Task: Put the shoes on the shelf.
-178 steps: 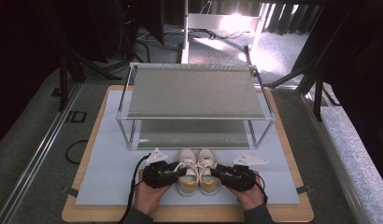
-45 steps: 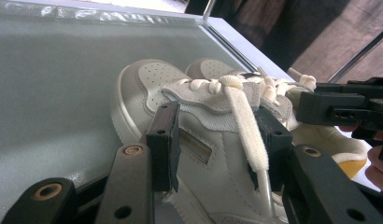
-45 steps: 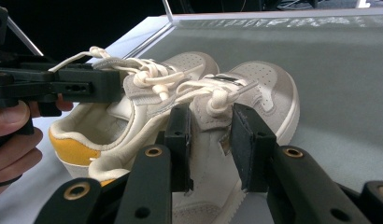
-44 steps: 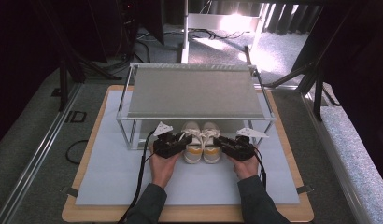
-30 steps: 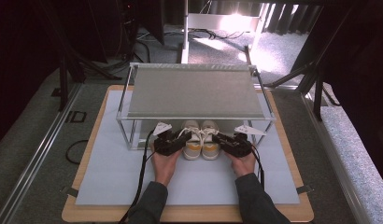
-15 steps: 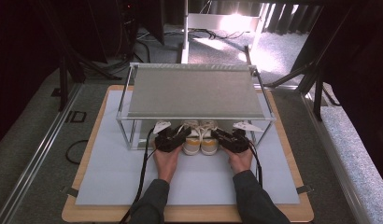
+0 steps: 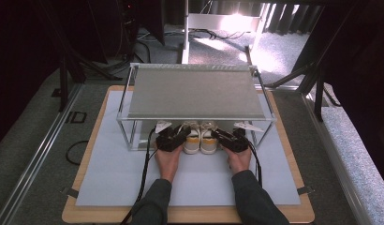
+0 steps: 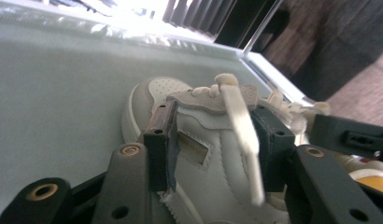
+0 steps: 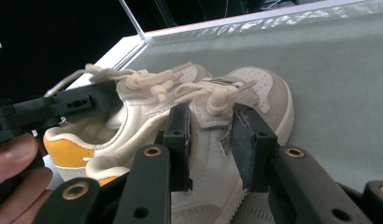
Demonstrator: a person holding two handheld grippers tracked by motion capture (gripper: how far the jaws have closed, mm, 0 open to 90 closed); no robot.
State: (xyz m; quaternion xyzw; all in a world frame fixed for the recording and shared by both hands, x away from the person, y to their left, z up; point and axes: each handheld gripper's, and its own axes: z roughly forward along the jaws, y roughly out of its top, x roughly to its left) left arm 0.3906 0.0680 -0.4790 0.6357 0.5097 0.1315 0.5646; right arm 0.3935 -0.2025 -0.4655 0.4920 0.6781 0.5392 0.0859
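Shoes are sitting side by side on the mat [image 7: 110, 178], toes under the front edge of the metal rack [image 7: 195, 91]. Left gripper [image 8: 213, 140] is pinching the left shoe [image 8: 203, 154] across its upper, jaws having just been easing open slightly. Right gripper [image 9: 210, 144] is clamping the right shoe [image 9: 236, 107], jaws likewise loosening a touch.
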